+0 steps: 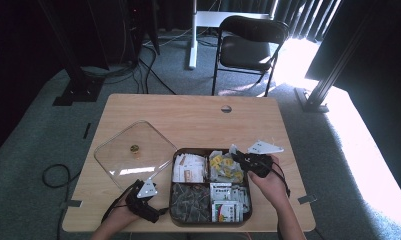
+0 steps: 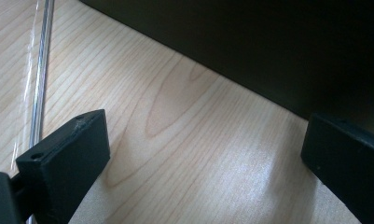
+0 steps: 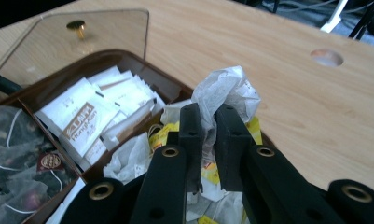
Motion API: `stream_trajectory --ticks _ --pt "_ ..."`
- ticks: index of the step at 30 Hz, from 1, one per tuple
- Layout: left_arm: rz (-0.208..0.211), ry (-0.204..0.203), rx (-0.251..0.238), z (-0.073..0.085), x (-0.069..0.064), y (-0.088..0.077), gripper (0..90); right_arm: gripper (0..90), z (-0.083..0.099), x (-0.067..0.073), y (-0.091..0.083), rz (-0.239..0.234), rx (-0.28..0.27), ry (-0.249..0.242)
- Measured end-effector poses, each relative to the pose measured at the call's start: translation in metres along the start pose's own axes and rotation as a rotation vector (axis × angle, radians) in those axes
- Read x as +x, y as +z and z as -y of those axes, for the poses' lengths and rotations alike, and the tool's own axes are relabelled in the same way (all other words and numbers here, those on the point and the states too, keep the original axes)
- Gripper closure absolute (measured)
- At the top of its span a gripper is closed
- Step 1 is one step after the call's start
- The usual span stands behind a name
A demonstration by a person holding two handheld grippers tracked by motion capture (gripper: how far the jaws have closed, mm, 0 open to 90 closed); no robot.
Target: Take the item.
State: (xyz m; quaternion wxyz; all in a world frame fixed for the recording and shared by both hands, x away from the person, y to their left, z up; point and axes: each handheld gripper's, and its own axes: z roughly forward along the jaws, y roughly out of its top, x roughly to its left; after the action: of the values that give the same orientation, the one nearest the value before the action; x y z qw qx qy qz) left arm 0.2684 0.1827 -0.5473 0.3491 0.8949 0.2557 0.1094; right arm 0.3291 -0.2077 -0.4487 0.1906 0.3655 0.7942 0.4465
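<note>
A dark brown tray (image 1: 210,149) with several compartments of tea bags stands at the table's front. My right gripper (image 1: 239,157) hovers over its far right compartment, shut on a crumpled white paper tea bag (image 3: 226,88) that sticks up between the jaws of the right gripper (image 3: 209,121). More white bags with yellow tags (image 1: 225,167) lie beneath. My left gripper (image 1: 152,187) rests on the table to the left of the tray; in its own view the left gripper (image 2: 203,140) stands open over bare wood, beside the tray's dark wall (image 2: 268,46).
A clear square lid (image 1: 134,152) with a brass knob (image 3: 76,25) lies flat to the left of the tray. White sachets (image 3: 86,116) and dark mesh bags (image 3: 17,172) fill other compartments. A cable hole (image 1: 226,108) is at the table's far edge, with a black chair (image 1: 248,47) beyond.
</note>
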Motion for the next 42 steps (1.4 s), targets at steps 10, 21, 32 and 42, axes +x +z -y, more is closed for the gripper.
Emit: stream_trajectory --ticks 10,21,32,42 --pt "0.0 0.001 0.001 0.0 0.0 0.0 1.3 81.9 -0.008 -0.006 -0.013 0.029 -0.067 -0.008" --pt "0.0 0.0 0.0 0.0 0.0 0.0 1.2 81.8 -0.007 -0.031 -0.028 0.084 -0.108 0.046" --pt "0.0 0.0 0.0 0.0 0.0 0.0 1.2 81.7 -0.004 -0.067 -0.045 0.17 -0.11 0.098" --pt "0.001 0.0 0.001 0.0 0.0 0.0 1.2 81.7 0.0 -0.084 -0.042 0.194 -0.092 0.131"
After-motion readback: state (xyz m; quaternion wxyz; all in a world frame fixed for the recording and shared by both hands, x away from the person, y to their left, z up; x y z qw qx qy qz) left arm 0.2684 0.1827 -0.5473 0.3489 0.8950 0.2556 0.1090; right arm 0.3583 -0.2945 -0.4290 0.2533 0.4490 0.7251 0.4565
